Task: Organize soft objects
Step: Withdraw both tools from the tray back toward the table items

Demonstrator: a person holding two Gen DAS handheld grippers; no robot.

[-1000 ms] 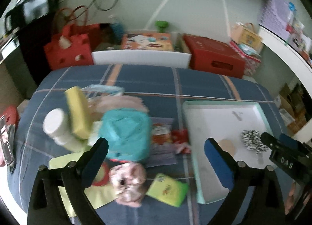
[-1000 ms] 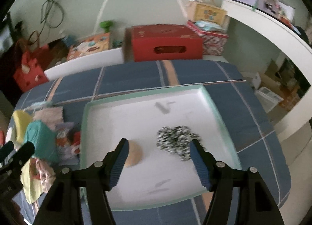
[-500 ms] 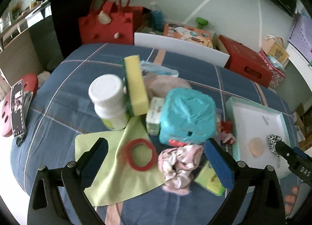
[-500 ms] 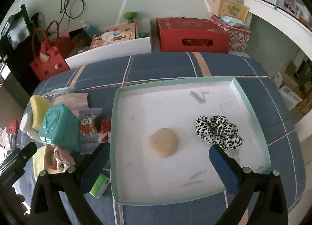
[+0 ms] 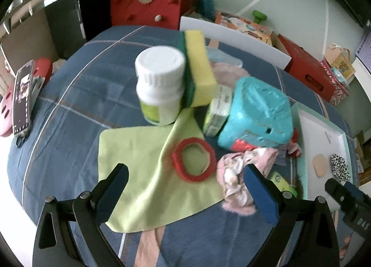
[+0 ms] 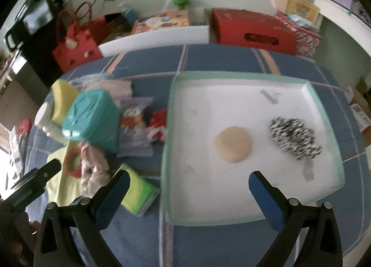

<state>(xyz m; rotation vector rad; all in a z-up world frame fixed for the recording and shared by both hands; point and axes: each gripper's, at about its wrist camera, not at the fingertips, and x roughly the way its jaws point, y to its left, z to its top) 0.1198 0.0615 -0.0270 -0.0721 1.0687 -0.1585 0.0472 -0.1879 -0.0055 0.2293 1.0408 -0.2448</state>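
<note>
Tray (image 6: pixel 322 102), one, right of frame in the right wrist view: holds one peach round pad (image 6: pixel 233 144) and one leopard-print scrunchie (image 6: pixel 294 138).

Pile, left of tray: one pink scrunchie (image 5: pixel 238 176), one lime cloth (image 5: pixel 143 162), one red ring (image 5: pixel 193 162), one teal case (image 5: pixel 255 114).

Left wrist view only: white bottle (image 5: pixel 160 84) and yellow sponge (image 5: pixel 199 65), shown sharp.

Left gripper (image 5: pixel 185 193) and right gripper (image 6: pixel 189 194): both spread, nothing between.

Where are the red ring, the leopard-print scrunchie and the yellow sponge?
red ring (image 5: pixel 193 161), left wrist view, on its band's near edge.
leopard-print scrunchie (image 6: pixel 294 138), right wrist view, its middle.
yellow sponge (image 5: pixel 200 65), left wrist view, its yellow face.
</note>
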